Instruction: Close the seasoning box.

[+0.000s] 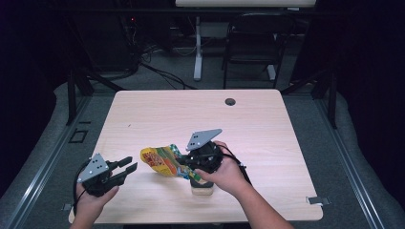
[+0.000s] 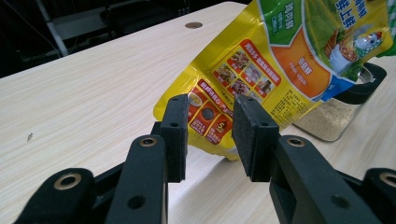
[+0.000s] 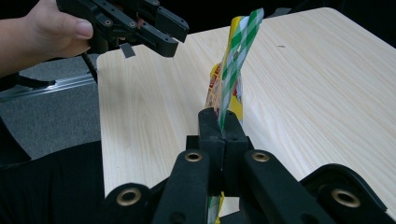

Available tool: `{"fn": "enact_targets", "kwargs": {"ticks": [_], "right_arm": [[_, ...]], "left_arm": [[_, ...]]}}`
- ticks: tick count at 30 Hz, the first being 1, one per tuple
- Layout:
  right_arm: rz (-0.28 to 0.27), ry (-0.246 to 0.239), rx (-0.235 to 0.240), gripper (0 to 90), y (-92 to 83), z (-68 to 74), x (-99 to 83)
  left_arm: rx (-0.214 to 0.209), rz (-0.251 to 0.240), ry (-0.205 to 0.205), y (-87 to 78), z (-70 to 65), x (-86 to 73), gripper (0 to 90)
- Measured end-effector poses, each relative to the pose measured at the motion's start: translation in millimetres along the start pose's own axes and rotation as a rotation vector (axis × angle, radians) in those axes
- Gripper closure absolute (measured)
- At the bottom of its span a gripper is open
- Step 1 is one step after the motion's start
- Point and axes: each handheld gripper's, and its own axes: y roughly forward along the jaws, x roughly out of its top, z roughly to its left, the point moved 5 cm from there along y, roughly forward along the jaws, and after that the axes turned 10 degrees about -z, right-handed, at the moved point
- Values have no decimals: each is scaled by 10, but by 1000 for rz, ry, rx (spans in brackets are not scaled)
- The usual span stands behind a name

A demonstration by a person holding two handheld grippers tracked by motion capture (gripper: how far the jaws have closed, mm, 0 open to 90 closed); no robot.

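Observation:
A yellow printed pouch (image 1: 161, 161) with a green checked edge hangs tilted above the table, and my right gripper (image 1: 185, 168) is shut on that end of it. In the right gripper view the jaws (image 3: 223, 126) pinch the thin checked edge of the pouch (image 3: 232, 65). Below the right hand stands a clear jar (image 1: 202, 187) of pale grains; its black rim (image 2: 369, 81) shows behind the pouch (image 2: 280, 60). My left gripper (image 1: 130, 165) is open to the left of the pouch, its pads (image 2: 254, 135) just short of the lower corner, with nothing between them.
The light wooden table (image 1: 267, 129) has a round cable hole (image 1: 230, 101) near its far edge. A black chair (image 1: 258, 43) and a desk leg (image 1: 197, 52) stand beyond the table. A piece of tape (image 1: 317, 200) marks the near right corner.

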Motion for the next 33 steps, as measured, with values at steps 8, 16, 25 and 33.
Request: {"fn": "enact_targets", "kwargs": {"ticks": [8,16,25,33], "right_arm": [[10,-13,0,900,-2,5,41],[15,-28,-3,900,-13,27,109],[40,-50,1,900,-24,52,168],[45,-64,8,900,-25,95,198]], "left_arm": [[2,2,0,-2,-1,0,661],[5,0,1,2,0,-2,651],[-13,14,11,74,-75,-25,624],[-24,27,38,176,-126,-7,559]]}}
